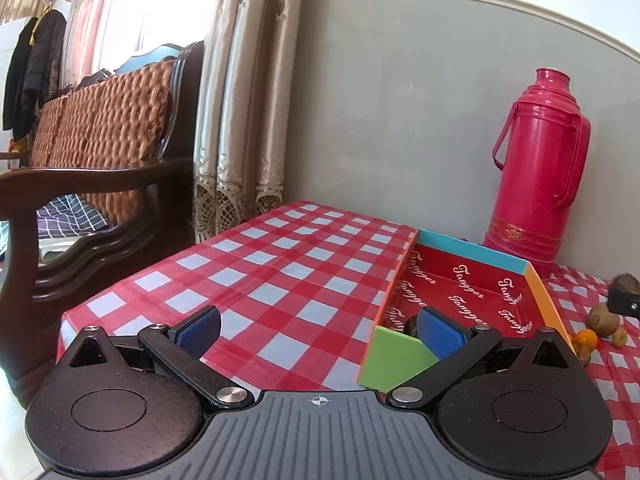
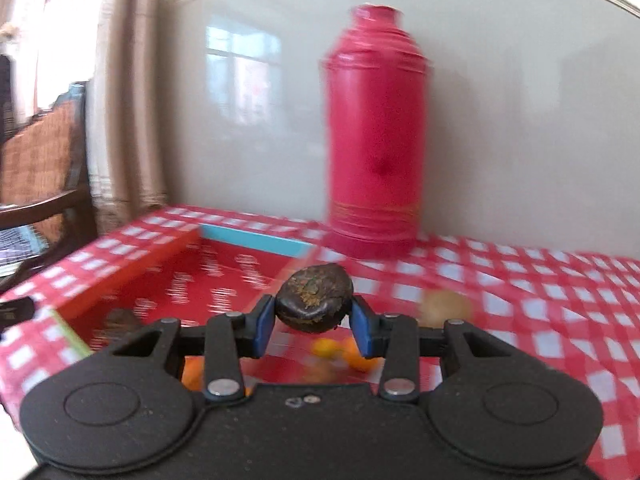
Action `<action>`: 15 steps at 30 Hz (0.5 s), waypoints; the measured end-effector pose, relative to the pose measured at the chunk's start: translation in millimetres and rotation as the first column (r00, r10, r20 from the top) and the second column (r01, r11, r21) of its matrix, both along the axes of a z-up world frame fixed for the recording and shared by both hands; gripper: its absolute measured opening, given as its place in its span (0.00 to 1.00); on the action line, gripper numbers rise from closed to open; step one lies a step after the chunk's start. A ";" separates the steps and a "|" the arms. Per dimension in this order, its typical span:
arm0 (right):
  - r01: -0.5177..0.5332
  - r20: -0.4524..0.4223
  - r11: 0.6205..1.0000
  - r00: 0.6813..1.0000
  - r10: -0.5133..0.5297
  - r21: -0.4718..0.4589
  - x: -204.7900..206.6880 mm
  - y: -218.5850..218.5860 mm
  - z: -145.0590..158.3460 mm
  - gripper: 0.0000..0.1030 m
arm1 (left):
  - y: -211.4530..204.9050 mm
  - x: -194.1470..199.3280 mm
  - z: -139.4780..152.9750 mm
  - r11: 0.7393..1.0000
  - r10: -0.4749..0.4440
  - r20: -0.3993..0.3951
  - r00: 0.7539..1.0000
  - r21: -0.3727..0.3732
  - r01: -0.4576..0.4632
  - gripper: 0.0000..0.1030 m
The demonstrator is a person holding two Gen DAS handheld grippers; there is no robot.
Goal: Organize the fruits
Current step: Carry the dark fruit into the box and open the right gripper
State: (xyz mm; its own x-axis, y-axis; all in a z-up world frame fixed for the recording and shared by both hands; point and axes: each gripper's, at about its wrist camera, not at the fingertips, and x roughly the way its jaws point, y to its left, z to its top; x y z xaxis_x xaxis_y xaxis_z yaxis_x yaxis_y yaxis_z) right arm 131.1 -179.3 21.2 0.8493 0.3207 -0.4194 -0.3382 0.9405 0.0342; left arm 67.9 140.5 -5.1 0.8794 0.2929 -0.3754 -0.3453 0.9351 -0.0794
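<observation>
My right gripper (image 2: 314, 320) is shut on a dark brown wrinkled fruit (image 2: 315, 298) and holds it in the air beside the box's right wall. The red box (image 2: 224, 276) with coloured rims lies on the checked table; a dark fruit (image 2: 120, 320) rests in its near corner. Small oranges (image 2: 332, 350) and a kiwi (image 2: 446, 308) lie on the cloth below and right of the held fruit. My left gripper (image 1: 320, 332) is open and empty, straddling the box's near left corner (image 1: 394, 356). The left wrist view shows kiwis (image 1: 604, 318) and oranges (image 1: 586, 340) right of the box.
A tall pink thermos (image 1: 538, 168) stands behind the box against the grey wall. A wooden wicker-backed bench (image 1: 100, 152) and curtains (image 1: 240, 100) stand left of the table. The table's left edge (image 1: 132, 276) is close to my left gripper.
</observation>
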 end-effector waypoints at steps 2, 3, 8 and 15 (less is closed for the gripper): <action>-0.050 0.004 0.999 0.999 0.050 0.001 -2.7 16.0 1.1 0.31 | 3.2 -2.9 0.3 1.000 0.004 -0.004 1.000 0.007 -0.004 1.00; -0.071 0.005 0.997 0.997 0.071 0.001 -4.7 23.6 1.3 0.31 | 4.4 -3.7 0.5 1.000 0.006 -0.005 1.000 0.010 -0.006 1.00; -0.152 -0.008 0.988 0.988 0.152 0.001 -10.3 58.4 -2.0 0.33 | 14.3 -8.1 -0.9 0.999 0.025 -0.016 1.000 0.025 -0.024 1.00; -0.125 0.068 0.991 0.990 0.122 0.041 -22.9 54.5 1.9 0.68 | 14.1 -8.6 0.7 0.999 0.021 -0.005 1.000 0.024 -0.021 1.00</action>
State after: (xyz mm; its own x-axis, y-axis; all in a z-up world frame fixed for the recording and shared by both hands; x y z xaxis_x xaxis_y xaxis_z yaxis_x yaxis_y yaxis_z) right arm 108.2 -124.8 23.1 0.8269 0.4422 -0.3473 -0.4547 0.8893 0.0496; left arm 59.3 154.6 -4.4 0.8709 0.3203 -0.3727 -0.3653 0.9293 -0.0550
